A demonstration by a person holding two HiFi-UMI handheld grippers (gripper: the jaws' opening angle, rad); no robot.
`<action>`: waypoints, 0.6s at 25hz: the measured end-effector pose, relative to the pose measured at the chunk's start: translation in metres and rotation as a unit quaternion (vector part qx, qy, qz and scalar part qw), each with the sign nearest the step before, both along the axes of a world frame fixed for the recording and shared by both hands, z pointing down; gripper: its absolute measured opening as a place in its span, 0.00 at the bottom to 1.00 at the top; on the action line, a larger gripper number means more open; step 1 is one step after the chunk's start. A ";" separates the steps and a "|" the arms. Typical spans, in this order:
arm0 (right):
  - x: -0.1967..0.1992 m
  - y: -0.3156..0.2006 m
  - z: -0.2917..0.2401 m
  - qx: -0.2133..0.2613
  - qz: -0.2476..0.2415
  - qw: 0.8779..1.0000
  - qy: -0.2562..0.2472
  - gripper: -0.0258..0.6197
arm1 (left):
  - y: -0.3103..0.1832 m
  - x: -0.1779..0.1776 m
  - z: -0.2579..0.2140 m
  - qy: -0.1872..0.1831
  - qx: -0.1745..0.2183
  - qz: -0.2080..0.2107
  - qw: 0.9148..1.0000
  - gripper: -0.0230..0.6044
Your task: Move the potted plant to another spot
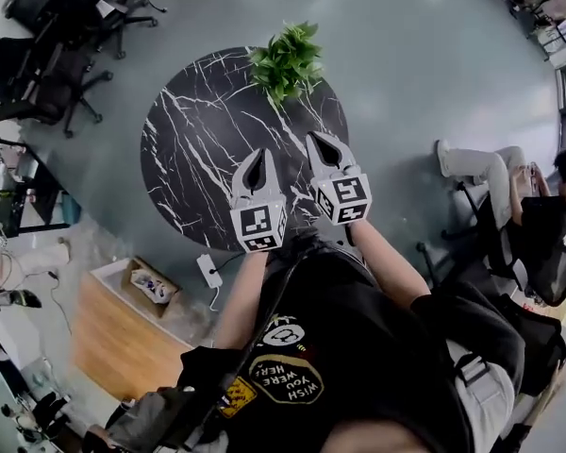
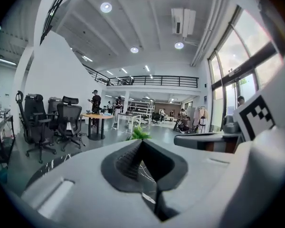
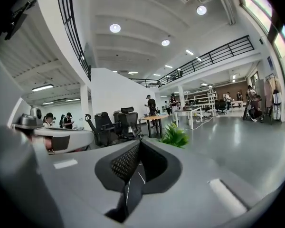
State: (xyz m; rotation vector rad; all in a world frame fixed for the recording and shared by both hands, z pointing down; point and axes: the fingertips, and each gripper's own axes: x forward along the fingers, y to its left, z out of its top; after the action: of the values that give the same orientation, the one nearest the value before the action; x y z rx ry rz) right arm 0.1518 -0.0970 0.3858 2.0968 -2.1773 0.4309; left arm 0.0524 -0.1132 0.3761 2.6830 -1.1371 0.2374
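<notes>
A potted plant (image 1: 286, 61) with bright green leaves stands at the far edge of a round black marble table (image 1: 191, 149). Both grippers are held above the table's near side, pointing toward the plant and well short of it. My left gripper (image 1: 257, 155) is shut with nothing between its jaws. My right gripper (image 1: 321, 140), beside it, is also shut and empty. In the left gripper view the plant (image 2: 139, 133) peeks just over the closed jaw tips (image 2: 141, 142). In the right gripper view the plant (image 3: 175, 136) sits to the right of the closed tips (image 3: 138, 144).
Black office chairs (image 1: 52, 74) stand left of the table. A seated person (image 1: 528, 215) is at the right. A wooden platform (image 1: 123, 338), an open box (image 1: 151, 284) and a white power strip (image 1: 209, 271) lie at the lower left on the grey floor.
</notes>
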 end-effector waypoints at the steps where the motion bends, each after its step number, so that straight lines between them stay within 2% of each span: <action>1: -0.003 0.002 -0.008 0.006 -0.004 1.000 0.004 0.04 | 0.002 -0.001 -0.008 -0.001 0.009 0.003 1.000 0.04; 6: -0.019 0.011 -0.039 0.022 -0.012 1.000 0.019 0.04 | 0.003 -0.010 -0.037 0.005 0.027 -0.001 1.000 0.04; 15: -0.032 0.035 -0.048 0.032 -0.013 0.999 0.021 0.04 | 0.027 -0.019 -0.044 0.005 0.041 0.006 0.999 0.04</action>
State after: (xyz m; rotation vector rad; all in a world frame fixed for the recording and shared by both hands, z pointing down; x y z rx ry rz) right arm 0.1196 -0.0625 0.3375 2.0879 -2.2203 0.3160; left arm 0.0335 -0.0864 0.3320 2.7603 -1.1528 0.1836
